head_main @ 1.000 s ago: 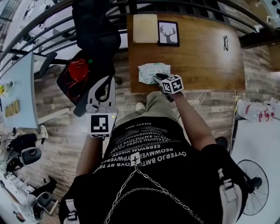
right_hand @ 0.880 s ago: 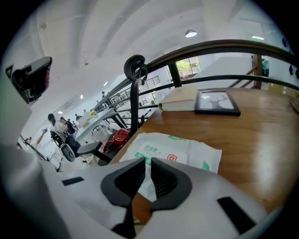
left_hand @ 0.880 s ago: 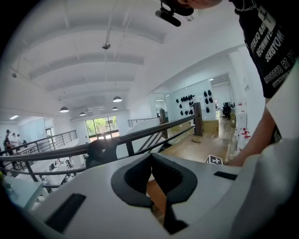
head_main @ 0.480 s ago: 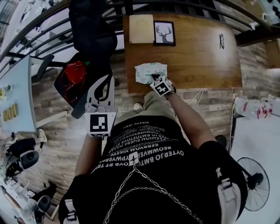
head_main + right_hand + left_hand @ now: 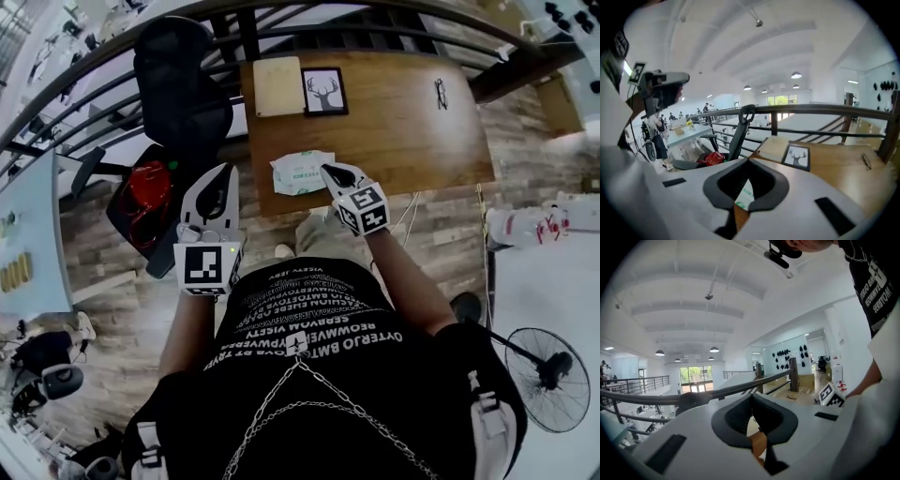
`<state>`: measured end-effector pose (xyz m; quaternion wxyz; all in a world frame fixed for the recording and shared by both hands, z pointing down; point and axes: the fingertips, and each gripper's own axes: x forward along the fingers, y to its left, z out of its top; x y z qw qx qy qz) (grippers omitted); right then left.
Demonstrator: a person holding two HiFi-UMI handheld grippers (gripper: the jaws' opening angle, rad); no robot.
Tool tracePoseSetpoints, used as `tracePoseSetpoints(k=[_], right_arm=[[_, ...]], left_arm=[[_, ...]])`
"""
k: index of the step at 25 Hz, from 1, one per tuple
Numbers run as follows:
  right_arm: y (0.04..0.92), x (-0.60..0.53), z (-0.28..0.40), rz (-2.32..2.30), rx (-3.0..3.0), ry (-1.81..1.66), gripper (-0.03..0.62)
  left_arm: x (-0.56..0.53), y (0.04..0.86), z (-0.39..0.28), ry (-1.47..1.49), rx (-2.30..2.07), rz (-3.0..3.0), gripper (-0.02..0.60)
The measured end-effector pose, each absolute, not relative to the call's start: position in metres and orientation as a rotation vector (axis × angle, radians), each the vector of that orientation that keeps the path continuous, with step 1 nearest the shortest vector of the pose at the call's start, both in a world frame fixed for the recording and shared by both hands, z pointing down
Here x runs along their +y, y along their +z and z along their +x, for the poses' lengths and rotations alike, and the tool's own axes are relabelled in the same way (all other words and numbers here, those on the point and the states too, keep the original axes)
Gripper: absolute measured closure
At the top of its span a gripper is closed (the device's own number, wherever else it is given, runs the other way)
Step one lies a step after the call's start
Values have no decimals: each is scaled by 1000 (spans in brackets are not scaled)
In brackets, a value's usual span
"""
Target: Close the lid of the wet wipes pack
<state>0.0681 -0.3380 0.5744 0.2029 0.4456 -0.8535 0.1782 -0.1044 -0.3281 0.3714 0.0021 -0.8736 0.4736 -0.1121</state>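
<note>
At the front edge of the table (image 5: pixel 403 122) lies the wet wipes pack (image 5: pixel 300 173), just beside your right gripper (image 5: pixel 330 172), jaws pressed together; shove sideways and it may slide off, with your left gripper (image 5: pixel 221 178), likewise closed on nothing, well away.

Left gripper (image 5: pixel 221 173): left of middle, tips point to the top of the frame, jaws pressed together, arm bent | Right gripper (image 5: pixel 330 172): just above middle, arm stretched out, jaws pressed together

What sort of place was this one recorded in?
Probably an open-plan office or workshop, perhaps on a mezzanine: a metal railing runs behind the wooden desk, an office chair stands beside it, and people gather at work tables beyond.
</note>
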Motion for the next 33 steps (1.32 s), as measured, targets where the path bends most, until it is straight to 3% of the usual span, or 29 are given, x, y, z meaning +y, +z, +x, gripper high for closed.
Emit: tracePoseSetpoints(k=[8, 14, 33], right_arm=[[405, -315, 112, 1515, -2470, 166, 580], [338, -296, 123, 1584, -2469, 23, 580], [338, -363, 126, 1354, -2590, -50, 580]], left_arm=[[-320, 345, -95, -282, 1430, -2777, 554], [-314, 326, -88, -242, 1380, -2763, 554], [-373, 331, -27, -311, 1432, -2730, 554]])
